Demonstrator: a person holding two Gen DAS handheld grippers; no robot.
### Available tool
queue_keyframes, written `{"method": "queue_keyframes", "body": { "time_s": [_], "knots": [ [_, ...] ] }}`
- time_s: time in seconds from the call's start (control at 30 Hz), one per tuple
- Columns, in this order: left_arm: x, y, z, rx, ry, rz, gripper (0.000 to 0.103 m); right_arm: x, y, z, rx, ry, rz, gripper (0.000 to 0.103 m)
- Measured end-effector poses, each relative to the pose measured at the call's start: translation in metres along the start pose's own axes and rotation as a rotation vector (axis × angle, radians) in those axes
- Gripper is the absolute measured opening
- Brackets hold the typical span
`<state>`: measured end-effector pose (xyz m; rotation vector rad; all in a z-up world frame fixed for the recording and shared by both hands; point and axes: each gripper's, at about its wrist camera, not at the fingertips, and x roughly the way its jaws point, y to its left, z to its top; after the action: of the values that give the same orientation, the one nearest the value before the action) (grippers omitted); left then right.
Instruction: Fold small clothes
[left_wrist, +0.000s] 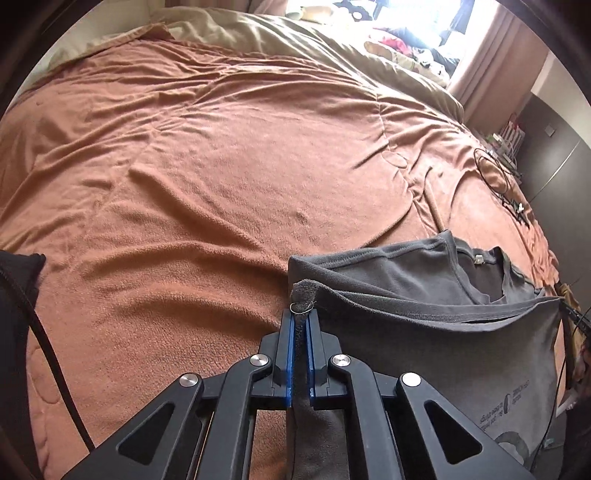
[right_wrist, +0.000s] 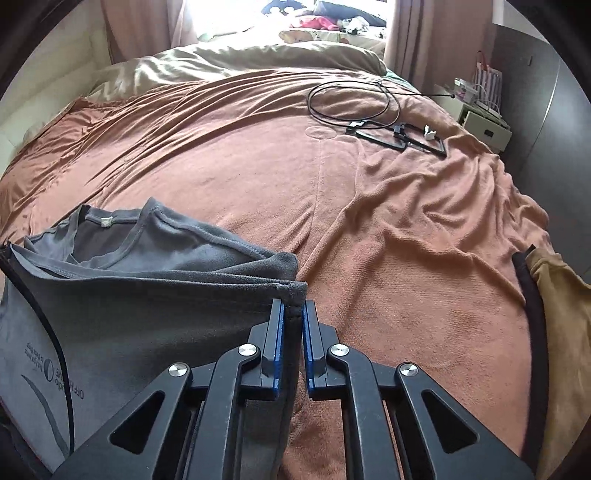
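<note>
A grey T-shirt with a printed logo hangs stretched between my two grippers above the bed. My left gripper is shut on the shirt's left corner, and a tuft of cloth sticks out past the blue pads. In the right wrist view the same grey T-shirt spreads to the left, and my right gripper is shut on its right corner. The shirt's neck opening with a small white label lies beyond the lifted edge, resting on the blanket.
An orange-brown blanket covers the bed. Black cables and a black frame lie at the far right of the bed. A tan garment sits at the right edge. A beige duvet and a bright window lie beyond.
</note>
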<state>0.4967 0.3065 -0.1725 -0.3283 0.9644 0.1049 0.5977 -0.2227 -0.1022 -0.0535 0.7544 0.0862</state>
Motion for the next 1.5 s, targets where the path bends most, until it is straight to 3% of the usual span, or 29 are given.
{"method": "queue_keyframes", "body": {
  "time_s": [0.3, 0.43, 0.73, 1.03, 1.47, 1.5],
  "knots": [
    [-0.052, -0.015, 0.033, 0.031, -0.131, 0.009, 0.005, -0.051, -0.003, 0.019, 0.014, -0.102, -0.003, 0.006],
    [-0.052, -0.016, 0.053, 0.029, -0.146, 0.019, 0.005, -0.051, -0.005, 0.032, 0.029, -0.117, -0.004, 0.006],
    [0.013, -0.017, 0.077, 0.028, -0.079, 0.092, 0.005, 0.021, 0.001, 0.066, 0.017, -0.043, -0.04, 0.006],
    [0.088, -0.004, 0.064, 0.024, 0.043, 0.139, 0.005, 0.103, 0.006, 0.069, 0.007, 0.069, -0.053, 0.006],
    [0.071, -0.003, 0.078, -0.003, -0.048, 0.175, 0.006, 0.095, 0.008, 0.071, 0.032, -0.006, -0.087, 0.006],
    [0.073, -0.007, 0.078, 0.014, -0.051, 0.183, 0.011, 0.099, 0.01, 0.072, 0.028, -0.003, -0.094, 0.006]
  ]
}}
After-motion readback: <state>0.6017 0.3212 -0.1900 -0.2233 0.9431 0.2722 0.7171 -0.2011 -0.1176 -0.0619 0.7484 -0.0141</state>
